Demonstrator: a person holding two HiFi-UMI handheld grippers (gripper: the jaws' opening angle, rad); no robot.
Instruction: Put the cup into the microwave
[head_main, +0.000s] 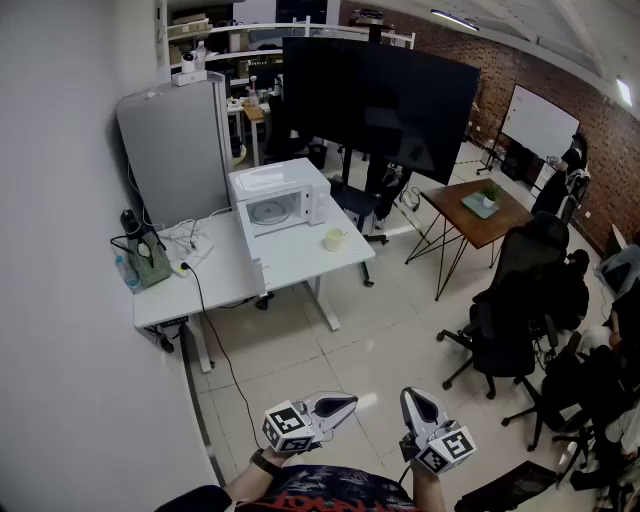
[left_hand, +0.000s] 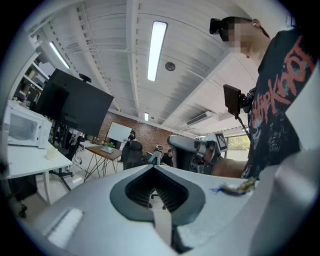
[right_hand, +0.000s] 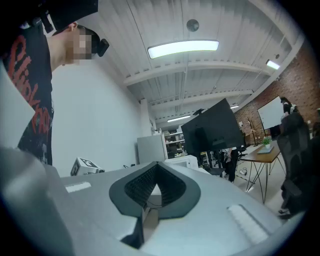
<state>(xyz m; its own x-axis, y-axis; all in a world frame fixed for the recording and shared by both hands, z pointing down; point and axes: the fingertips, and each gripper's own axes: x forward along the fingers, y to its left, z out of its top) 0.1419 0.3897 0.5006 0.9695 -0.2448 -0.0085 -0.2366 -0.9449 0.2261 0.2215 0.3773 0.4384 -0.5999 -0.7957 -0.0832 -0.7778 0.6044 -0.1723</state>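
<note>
In the head view a white microwave (head_main: 277, 200) stands with its door closed on a white desk (head_main: 300, 262) across the room. A pale cup (head_main: 334, 240) sits on the desk just right of it. Both grippers are held low near the person's body, far from the desk. My left gripper (head_main: 350, 403) is shut with nothing in it, and so is my right gripper (head_main: 416, 396). The left gripper view shows its jaws (left_hand: 155, 168) closed, with the microwave (left_hand: 22, 127) and the cup (left_hand: 51, 152) far off at the left. In the right gripper view the closed jaws (right_hand: 157, 165) hide most of the desk.
A large black screen (head_main: 380, 95) on a stand rises behind the desk, and a grey cabinet (head_main: 172, 150) stands at its left. Cables and a bottle lie on the left desk (head_main: 160, 300). A wooden table (head_main: 478, 212) and black office chairs (head_main: 520, 310) stand at the right.
</note>
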